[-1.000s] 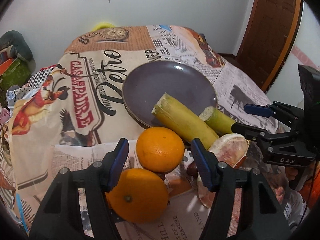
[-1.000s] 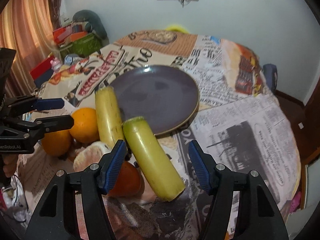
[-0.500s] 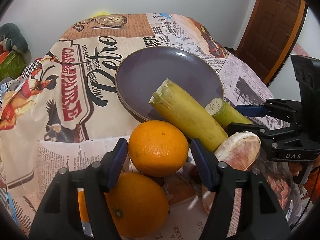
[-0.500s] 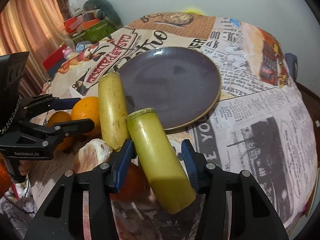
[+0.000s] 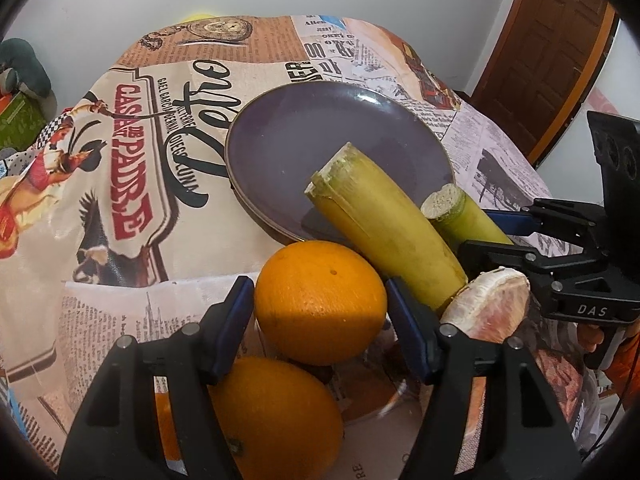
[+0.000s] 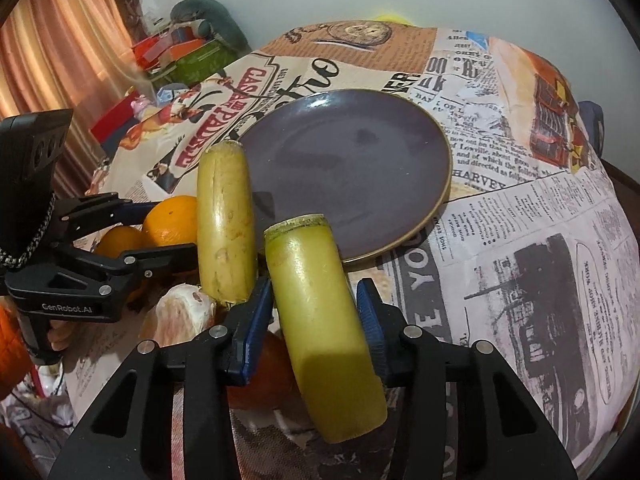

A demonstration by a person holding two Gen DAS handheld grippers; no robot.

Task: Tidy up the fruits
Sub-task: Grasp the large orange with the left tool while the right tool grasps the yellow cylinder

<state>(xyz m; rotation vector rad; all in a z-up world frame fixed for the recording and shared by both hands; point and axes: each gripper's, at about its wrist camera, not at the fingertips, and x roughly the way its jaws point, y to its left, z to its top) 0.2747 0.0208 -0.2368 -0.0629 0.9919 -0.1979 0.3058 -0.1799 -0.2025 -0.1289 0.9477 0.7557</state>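
The right gripper (image 6: 314, 312) clasped the greener cane piece (image 6: 320, 312) between its blue pads, both touching the stalk's sides. The left gripper (image 5: 320, 316) sat around the upper orange (image 5: 320, 300), pads at its flanks; whether they pressed it I could not tell. A second orange (image 5: 276, 416) lay nearest, under that one. Right of them sat a peeled citrus half (image 5: 488, 308). The yellower cane piece (image 5: 380, 232) leaned over the near rim of the purple plate (image 5: 320, 128), which lay farther off on the newspaper-print tablecloth (image 5: 120, 160).
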